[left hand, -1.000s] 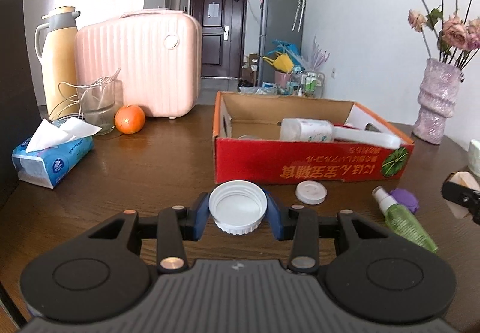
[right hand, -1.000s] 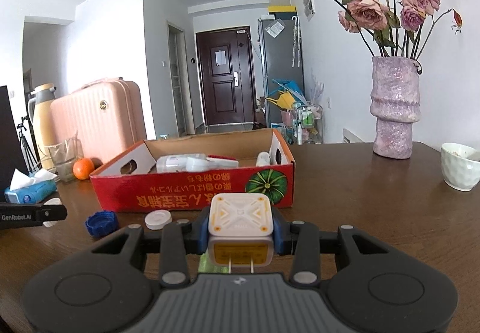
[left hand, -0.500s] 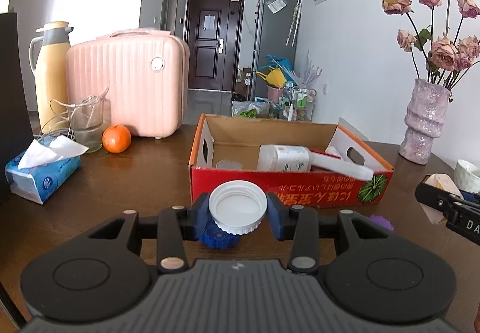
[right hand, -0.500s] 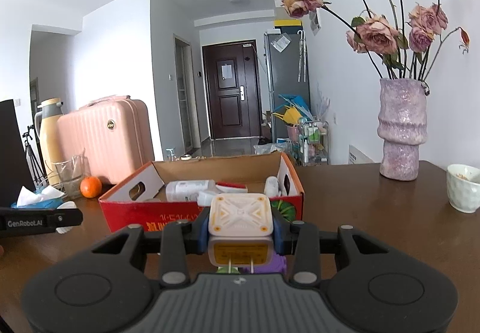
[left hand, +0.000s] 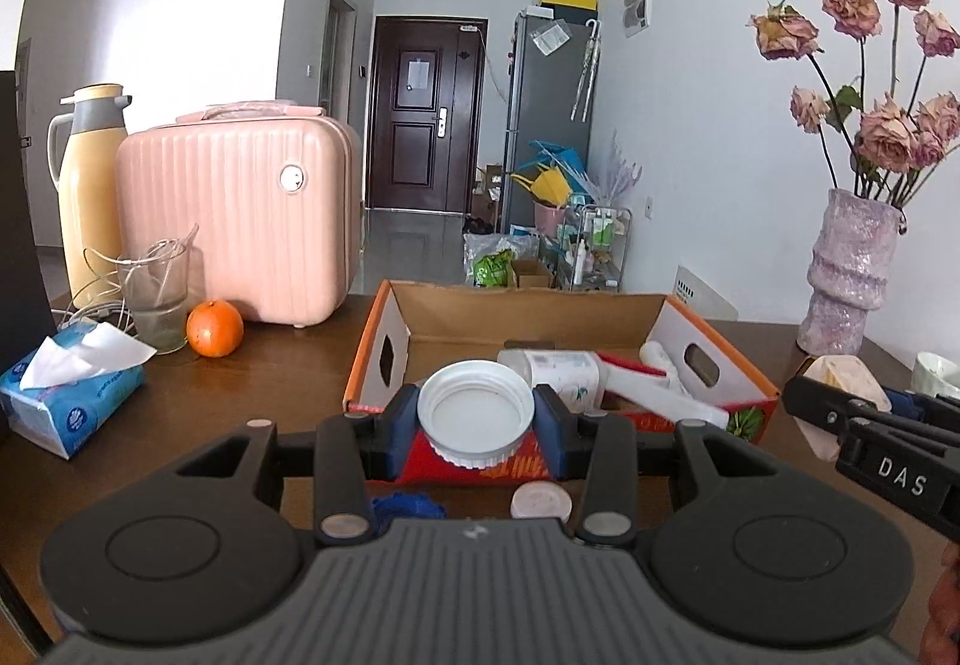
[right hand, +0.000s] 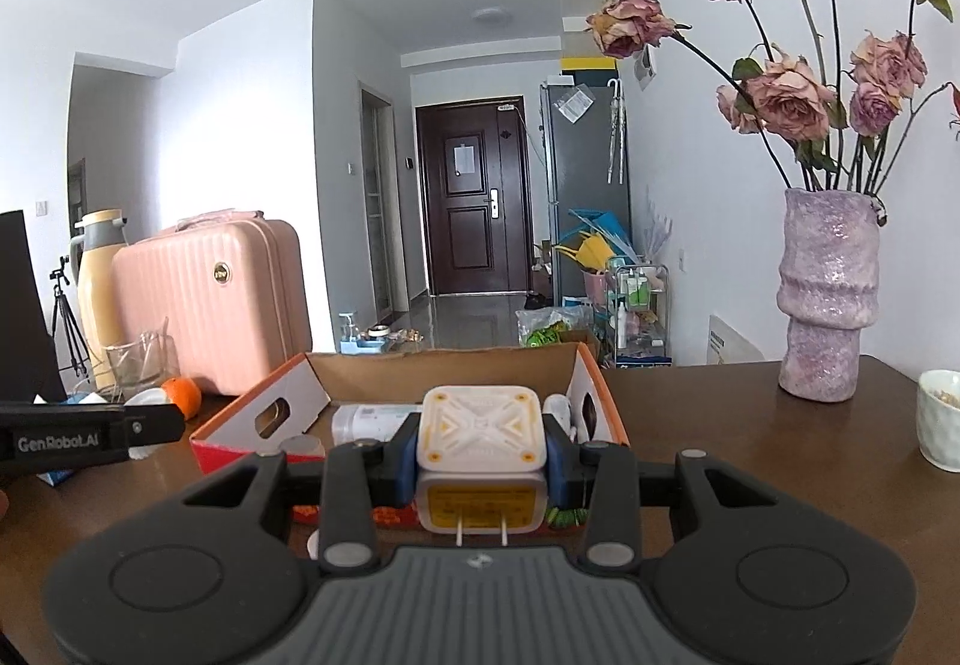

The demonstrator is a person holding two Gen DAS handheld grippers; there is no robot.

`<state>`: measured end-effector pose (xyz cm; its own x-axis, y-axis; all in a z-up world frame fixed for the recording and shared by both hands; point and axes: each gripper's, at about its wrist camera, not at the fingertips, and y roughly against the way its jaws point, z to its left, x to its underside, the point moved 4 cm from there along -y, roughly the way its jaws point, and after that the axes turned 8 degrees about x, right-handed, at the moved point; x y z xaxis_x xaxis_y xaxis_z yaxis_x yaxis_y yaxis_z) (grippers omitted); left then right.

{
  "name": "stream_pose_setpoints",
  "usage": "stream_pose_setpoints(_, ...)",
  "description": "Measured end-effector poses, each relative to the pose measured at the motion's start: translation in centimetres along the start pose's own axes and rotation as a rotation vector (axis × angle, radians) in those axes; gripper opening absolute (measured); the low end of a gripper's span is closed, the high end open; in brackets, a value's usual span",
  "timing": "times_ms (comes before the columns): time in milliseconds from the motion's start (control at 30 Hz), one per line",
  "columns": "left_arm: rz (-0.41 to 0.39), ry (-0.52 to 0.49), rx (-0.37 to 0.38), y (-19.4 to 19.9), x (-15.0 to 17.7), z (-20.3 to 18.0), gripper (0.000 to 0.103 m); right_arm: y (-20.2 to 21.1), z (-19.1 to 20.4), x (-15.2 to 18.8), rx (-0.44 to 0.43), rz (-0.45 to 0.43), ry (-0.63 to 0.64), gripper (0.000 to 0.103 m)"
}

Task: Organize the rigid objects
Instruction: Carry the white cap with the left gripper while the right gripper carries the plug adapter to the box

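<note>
My left gripper [left hand: 476,416] is shut on a white jar lid [left hand: 475,412], held above the near wall of the red cardboard box [left hand: 384,359]. The box holds a white bottle [left hand: 555,368] and a white-and-red tube. On the table below lie a blue cap [left hand: 408,503] and a small white cap [left hand: 540,500]. In the right wrist view my right gripper [right hand: 482,458] is shut on a white cube charger [right hand: 482,428], prongs toward the camera, in front of the same box [right hand: 258,425]. Each gripper shows at the edge of the other's view.
A pink suitcase [left hand: 240,209], a cream thermos [left hand: 90,185], a glass with cables [left hand: 153,299], an orange [left hand: 214,328] and a tissue pack [left hand: 66,395] stand at the left. A purple vase of roses [right hand: 825,299] and a white bowl [right hand: 939,419] stand at the right.
Both grippers have risen and moved toward the box with their loads. The box now sits lower and closer in both views, and the table caps have slipped under the left gripper.
</note>
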<state>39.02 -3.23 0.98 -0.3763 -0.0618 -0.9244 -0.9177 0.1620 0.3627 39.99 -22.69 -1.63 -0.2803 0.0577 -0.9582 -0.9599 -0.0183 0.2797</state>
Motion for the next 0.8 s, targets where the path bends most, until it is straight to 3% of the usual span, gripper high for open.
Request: stream_pose_setpoints(800,-0.007,0.067,-0.027,-6.8,-2.8,0.1,0.041,-6.6,0.1,-2.1,-0.01,-0.008,-0.033,0.038)
